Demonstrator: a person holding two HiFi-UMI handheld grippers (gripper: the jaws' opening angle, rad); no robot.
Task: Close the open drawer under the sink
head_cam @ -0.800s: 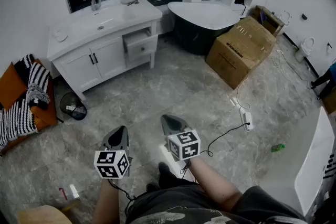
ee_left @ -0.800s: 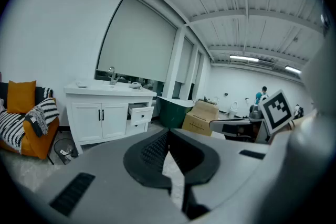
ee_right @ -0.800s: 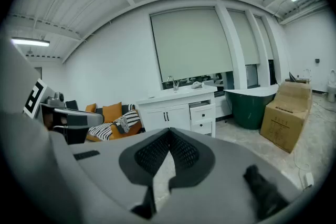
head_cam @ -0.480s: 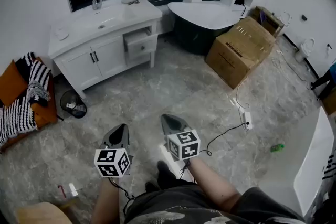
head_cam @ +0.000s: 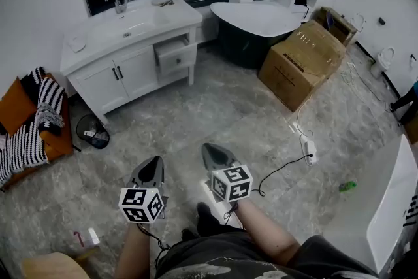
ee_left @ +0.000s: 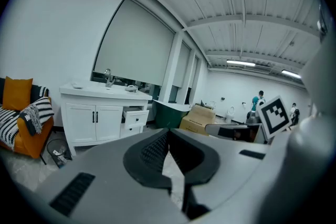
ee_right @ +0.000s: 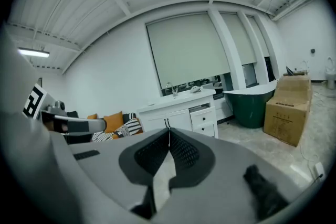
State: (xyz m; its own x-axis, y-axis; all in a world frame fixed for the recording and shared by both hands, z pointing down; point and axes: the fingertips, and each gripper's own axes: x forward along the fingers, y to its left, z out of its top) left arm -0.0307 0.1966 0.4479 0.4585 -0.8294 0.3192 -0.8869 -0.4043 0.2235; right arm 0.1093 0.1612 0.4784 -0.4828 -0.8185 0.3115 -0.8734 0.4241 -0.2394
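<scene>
Vanity [head_cam: 98, 65] stands across the floor [head_cam: 215, 108], well apart from both grippers. Its upper drawer [head_cam: 175, 52] is pulled out. Tub [head_cam: 261, 16] and box [head_cam: 302, 62] stand to the drawer's right. Left gripper [head_cam: 154, 161] and right gripper [head_cam: 209, 149]: jaws together, holding nothing. Only the left gripper view shows a distant person [ee_left: 259, 102]. Only the head view shows a cable [head_cam: 281, 170].

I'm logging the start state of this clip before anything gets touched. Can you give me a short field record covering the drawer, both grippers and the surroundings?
drawer: upper one, pulled out of the white vanity, right of its double doors
left gripper: jaws together, nothing between them
right gripper: jaws together, nothing between them
position: both grippers well short of the vanity, grey tile floor between
nearby: waste bin left of vanity, cardboard box to its right
task: drawer not yet closed
</scene>
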